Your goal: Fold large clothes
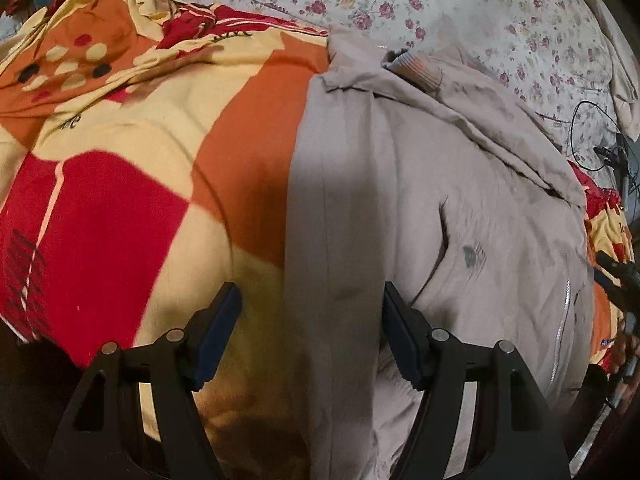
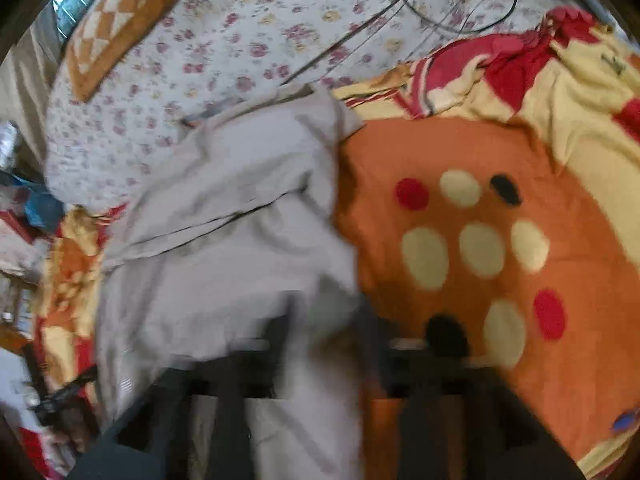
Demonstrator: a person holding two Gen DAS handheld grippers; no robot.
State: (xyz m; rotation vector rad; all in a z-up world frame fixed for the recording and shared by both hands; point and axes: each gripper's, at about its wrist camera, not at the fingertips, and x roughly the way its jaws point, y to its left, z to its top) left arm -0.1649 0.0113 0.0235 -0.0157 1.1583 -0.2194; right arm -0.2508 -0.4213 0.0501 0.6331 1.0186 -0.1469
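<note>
— Both tongs released: left gripper gaping over the beige jacket edge, right gripper spread wide, blurred, nothing pinched.

— Mid-fold, probably. Jacket lying on the orange-red blanket, sleeve cuff tucked across.

— Next: pinching the near hem, carrying it toward the collar.

— Plenty of open blanket alongside; black cable well apart on the floral sheet.

Left gripper sits at the bottom centre of its frame, pitched steeply down, fingers spread wide, nothing pinched between the pads. Right gripper is at the bottom centre of its frame, heavily motion-blurred, also angled down, fingers apart, not clamping anything.
</note>
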